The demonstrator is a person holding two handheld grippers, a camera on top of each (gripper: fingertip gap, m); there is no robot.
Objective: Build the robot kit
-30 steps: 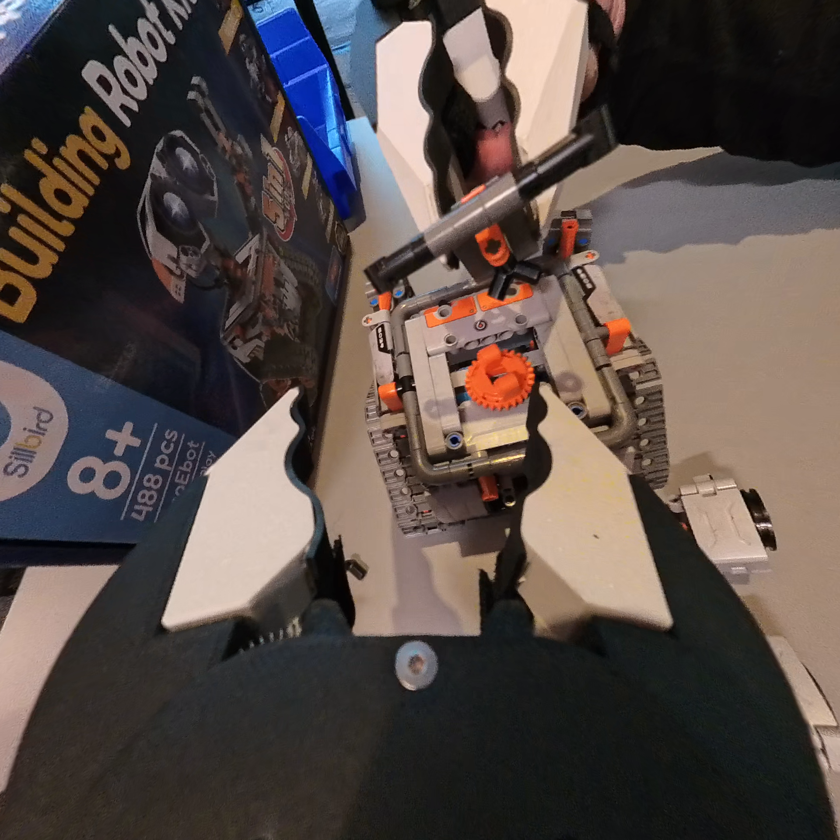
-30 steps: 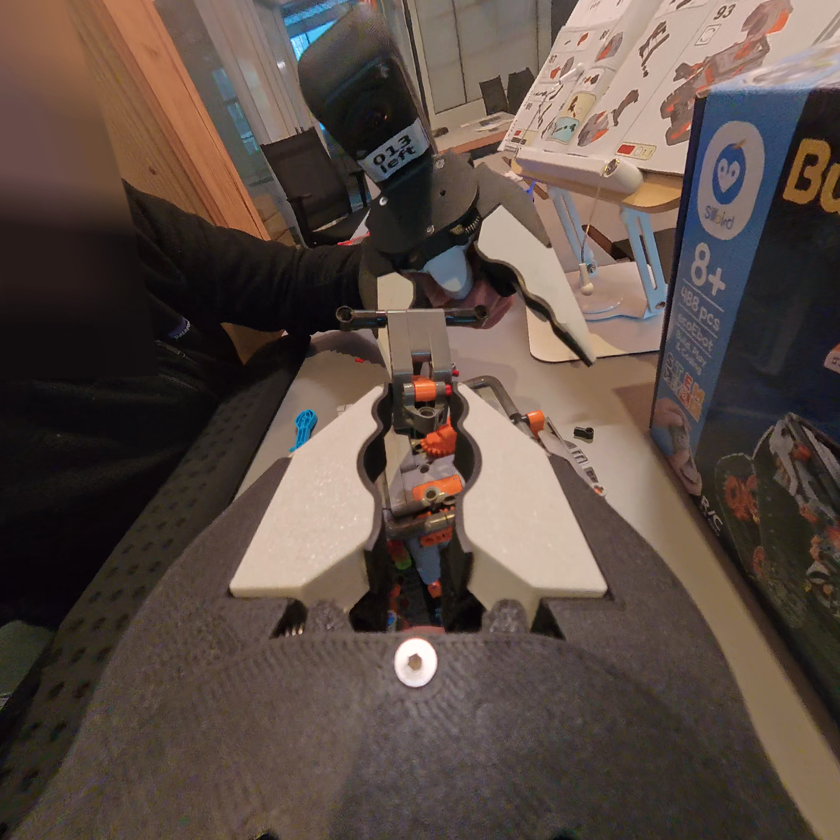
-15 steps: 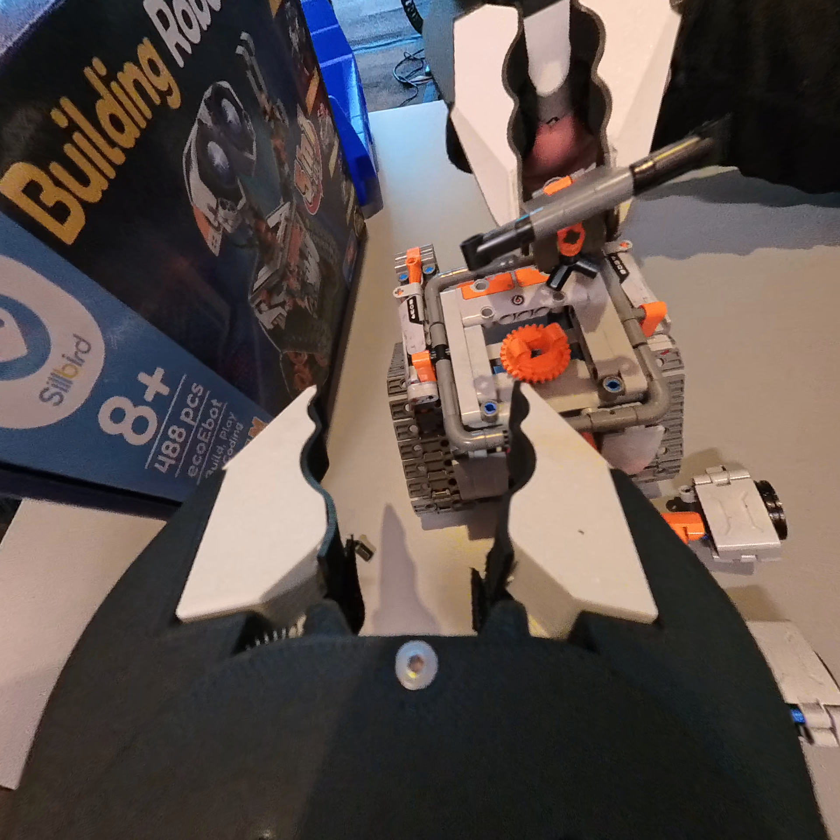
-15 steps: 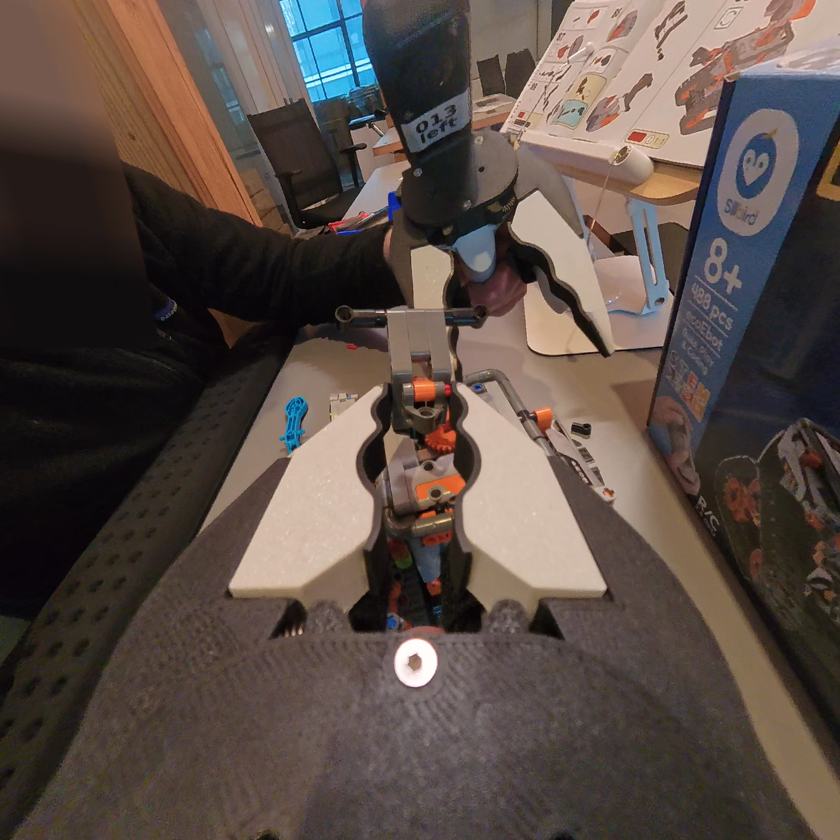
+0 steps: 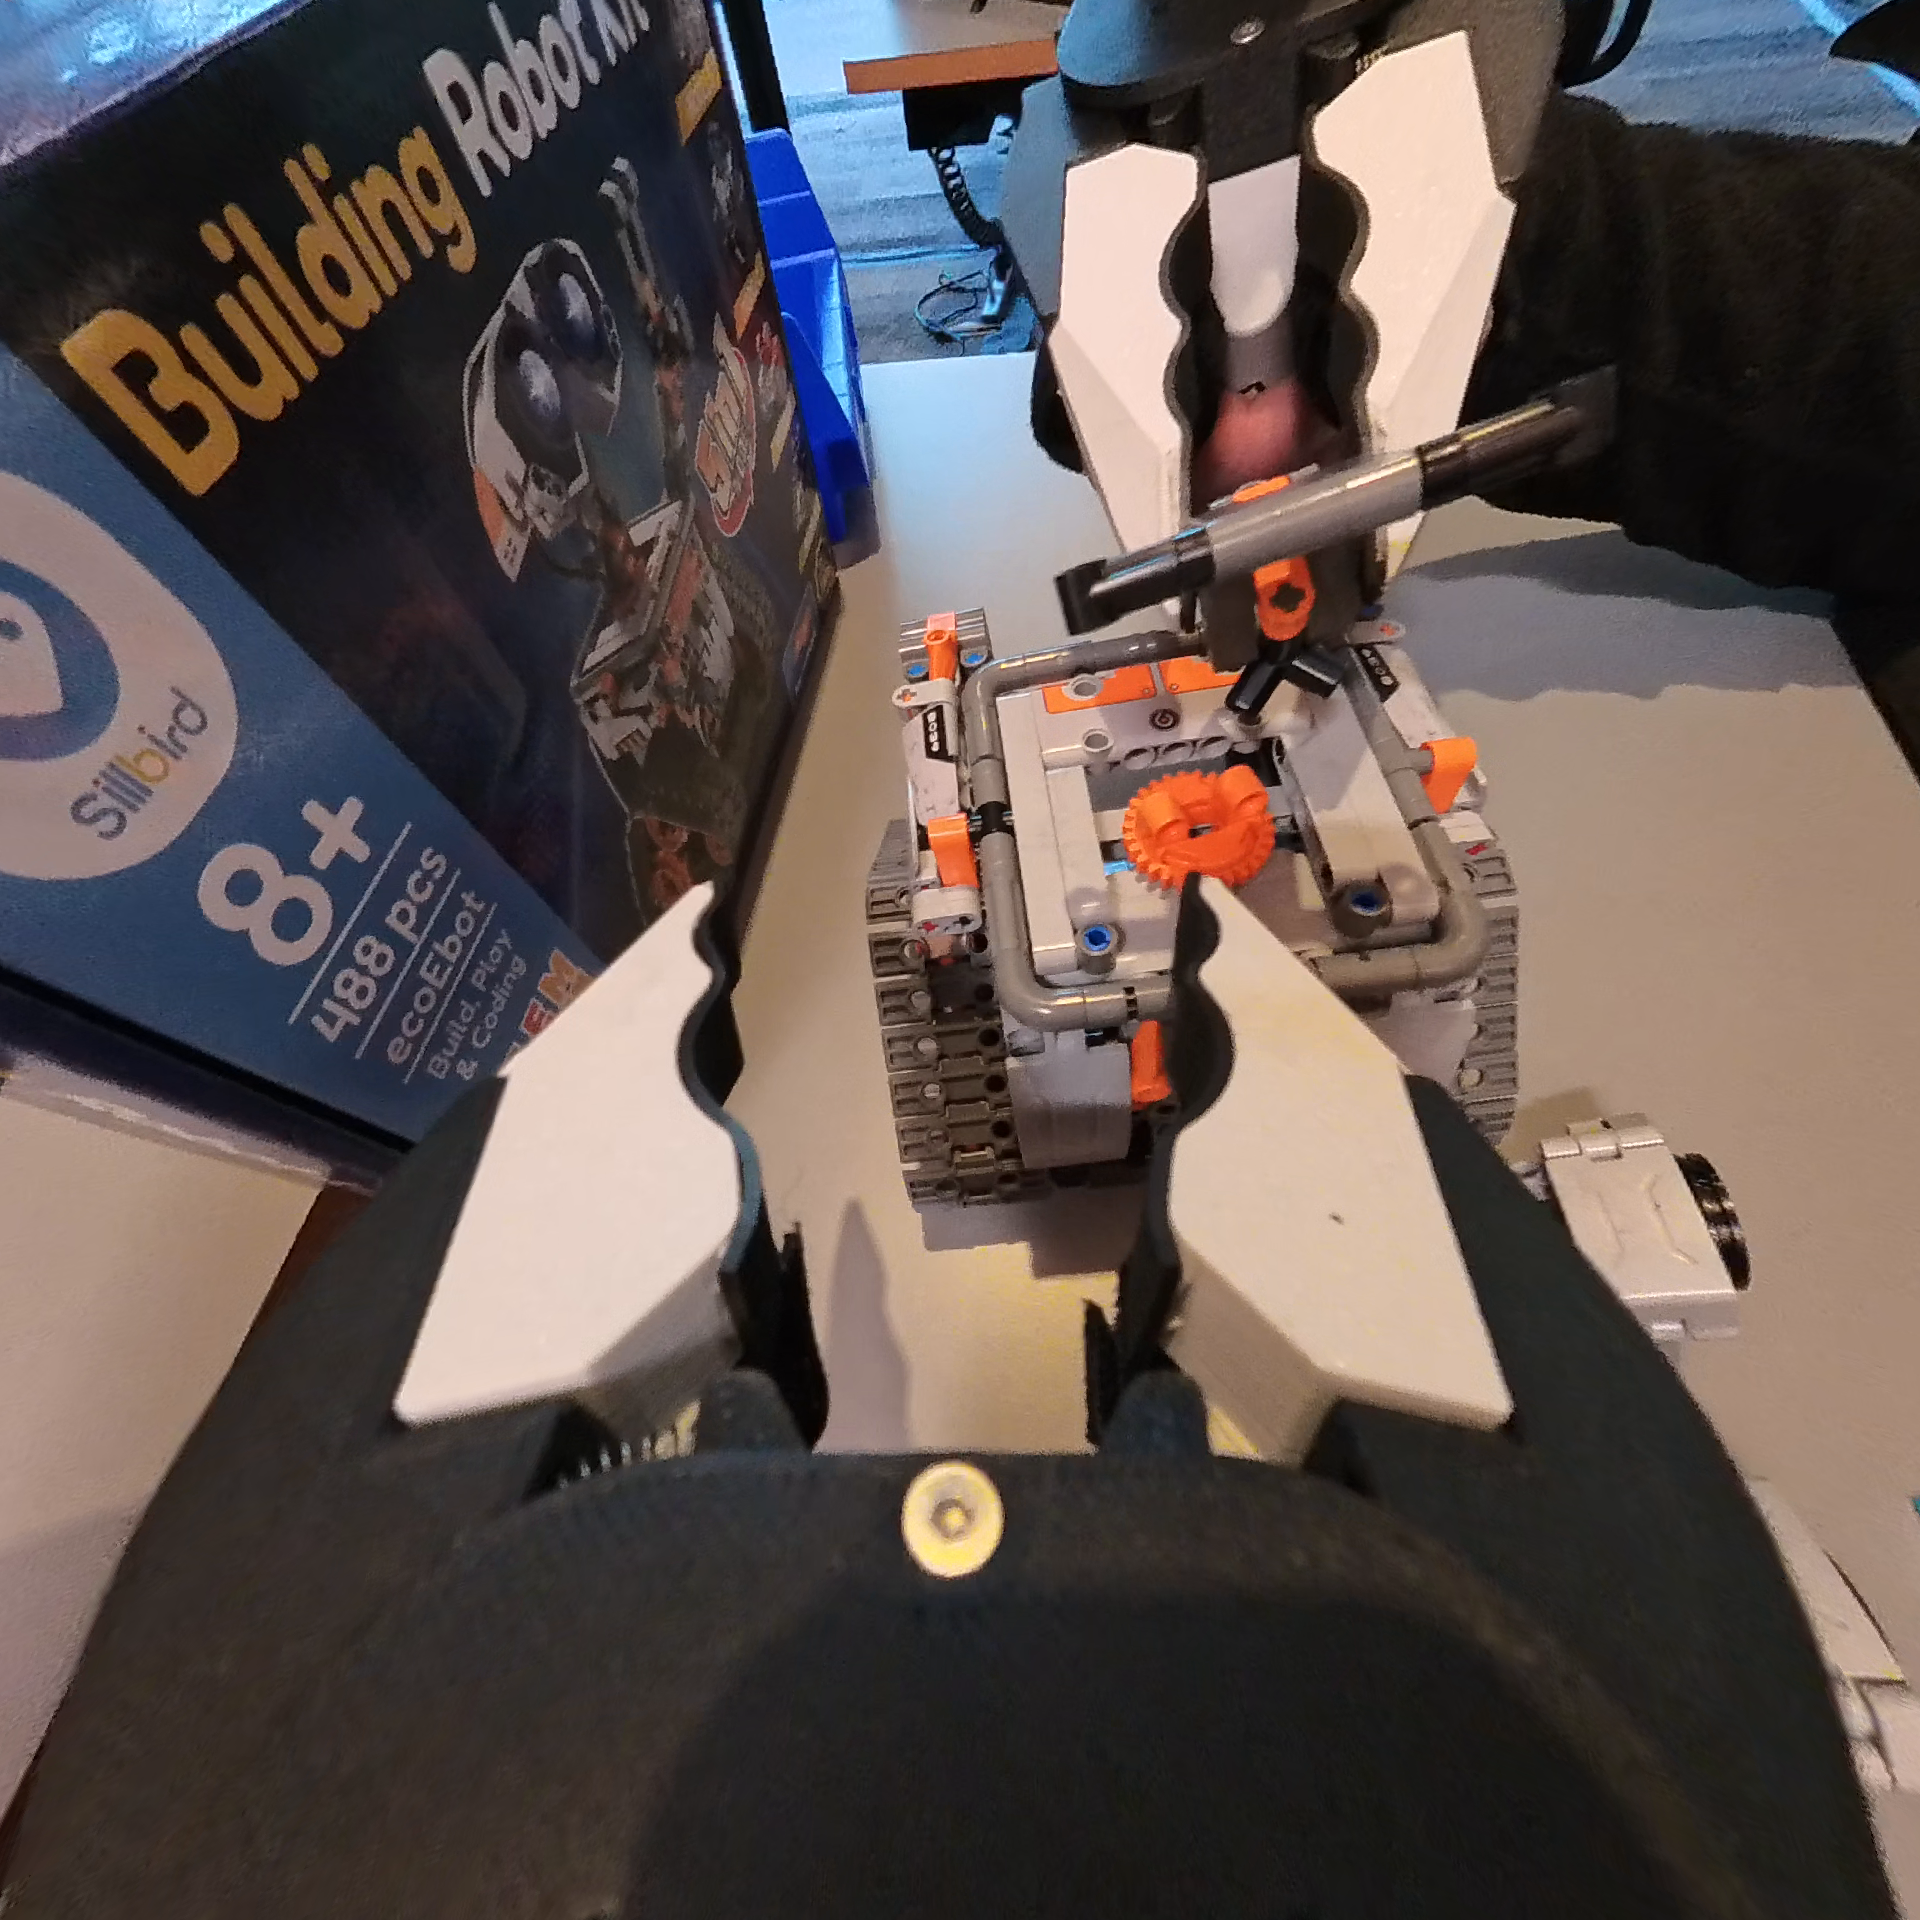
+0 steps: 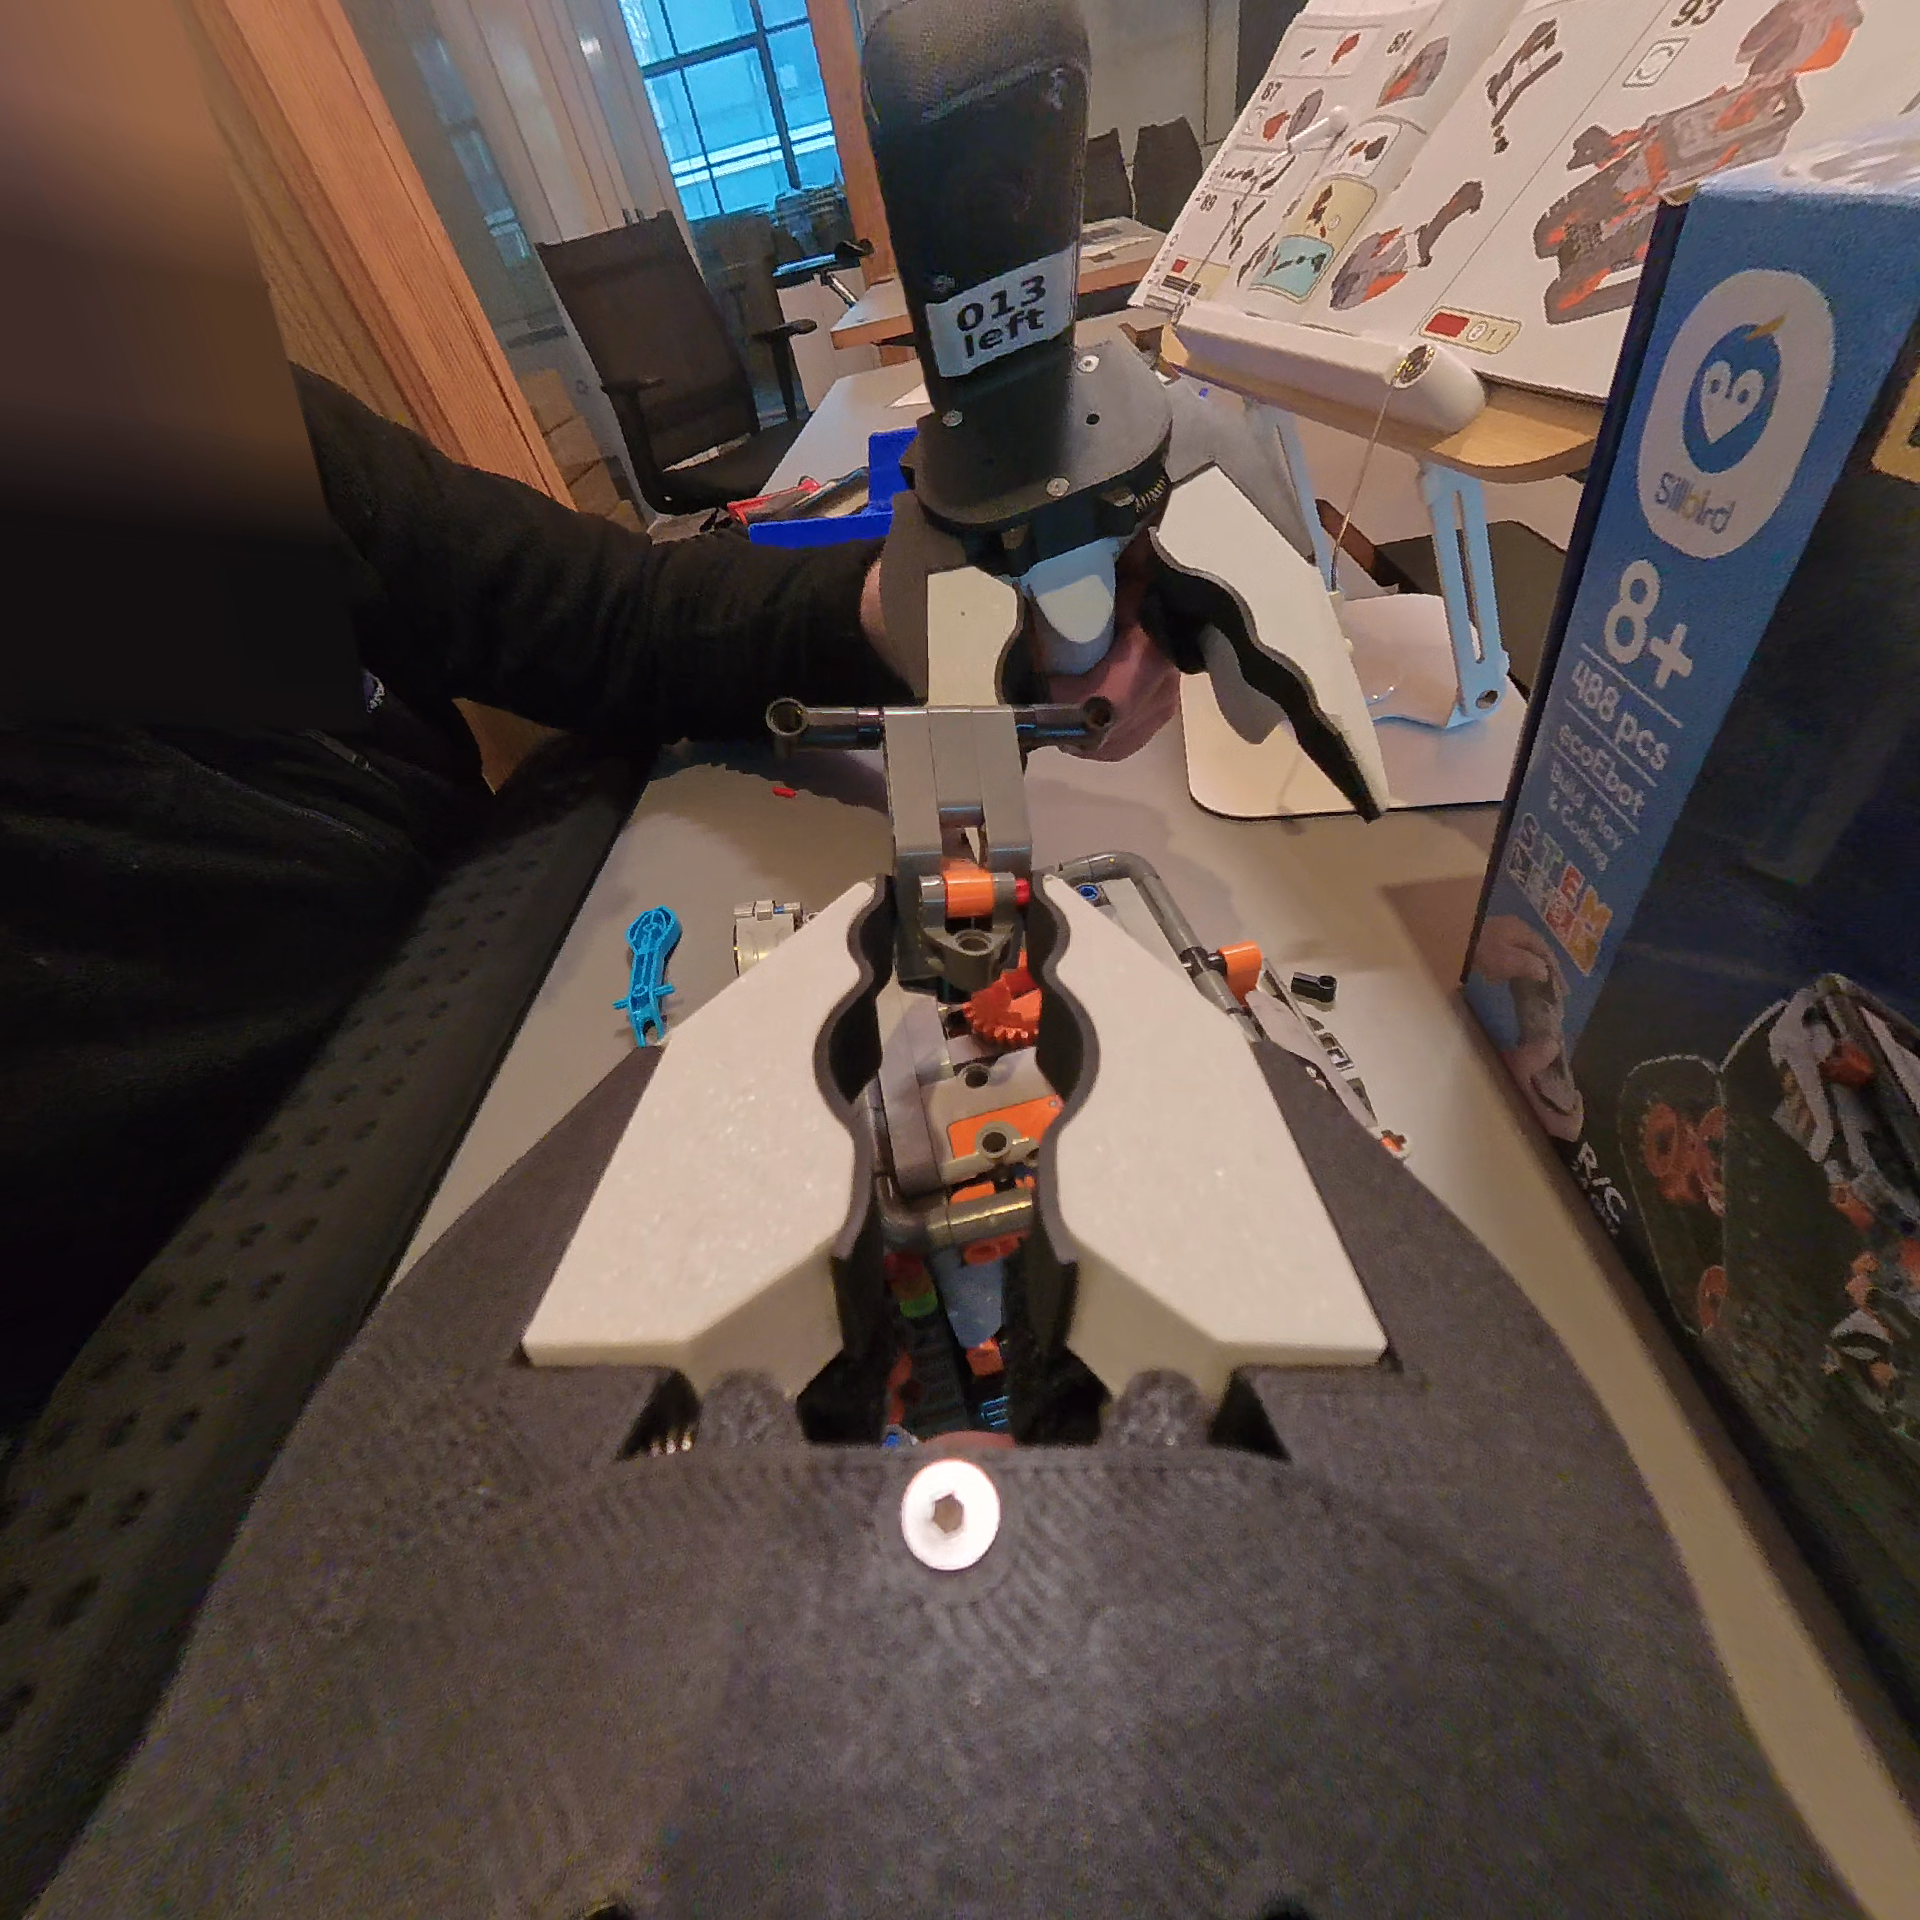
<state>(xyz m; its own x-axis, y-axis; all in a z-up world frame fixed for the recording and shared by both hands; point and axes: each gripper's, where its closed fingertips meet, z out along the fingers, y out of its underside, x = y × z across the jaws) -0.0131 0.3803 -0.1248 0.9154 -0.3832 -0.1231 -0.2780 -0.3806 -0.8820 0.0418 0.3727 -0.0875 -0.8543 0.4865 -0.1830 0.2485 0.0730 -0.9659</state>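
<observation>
The left gripper (image 5: 951, 935) is hanging with its white fingers spread wide and holding nothing, its right fingertip lying just in front of the orange gear (image 5: 1197, 828) on top of the tracked brick vehicle (image 5: 1164, 935). The vehicle is standing on the pale tabletop (image 5: 1662, 883), with a small grey wheel module (image 5: 1636, 1226) lying just to its right and a large blue printed box (image 5: 364, 582) standing close on its left. Beyond the vehicle, the right gripper (image 5: 1273, 582) is pointing down over its far end, its fingers closed narrowly on a grey and orange arm piece (image 6: 956, 831) that is carrying a black and grey cross axle (image 5: 1340, 509) at its top. In the right wrist view that piece is sitting clamped between the white fingers (image 6: 748, 1122), standing up past the tips. A light blue brick tool (image 6: 646, 971) is lying on the tabletop to one side, and farther off an open instruction booklet (image 6: 1507, 187) is resting on a white stand (image 6: 1444, 623). A person's black sleeve (image 6: 582, 613) is reaching in to the left gripper's handle.
</observation>
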